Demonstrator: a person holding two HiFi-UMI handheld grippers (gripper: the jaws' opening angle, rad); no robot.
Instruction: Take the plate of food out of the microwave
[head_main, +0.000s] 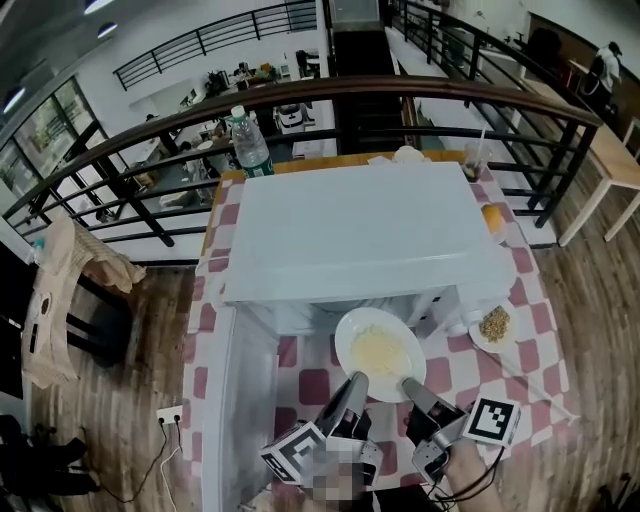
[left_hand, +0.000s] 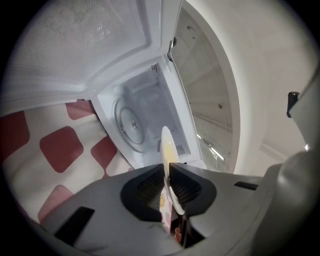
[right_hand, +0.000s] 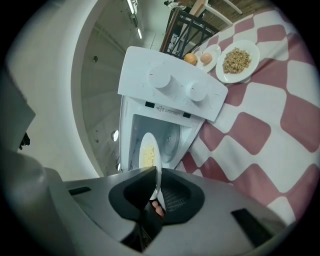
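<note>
Checkered bench (head_main: 535, 335) carries the open microwave (head_main: 360, 230); the plate of food (head_main: 380, 352) hangs just outside its mouth, my left tongs (head_main: 357, 381) and right tongs (head_main: 409, 385) clenched on its near rim. Uneven pulling could tilt it, spilling food.

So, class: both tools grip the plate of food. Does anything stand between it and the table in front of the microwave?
Nothing visible does. The plate, clamped by the left tool and right tool, hangs at the mouth of the microwave; the door stands swung aside at the left.
</note>
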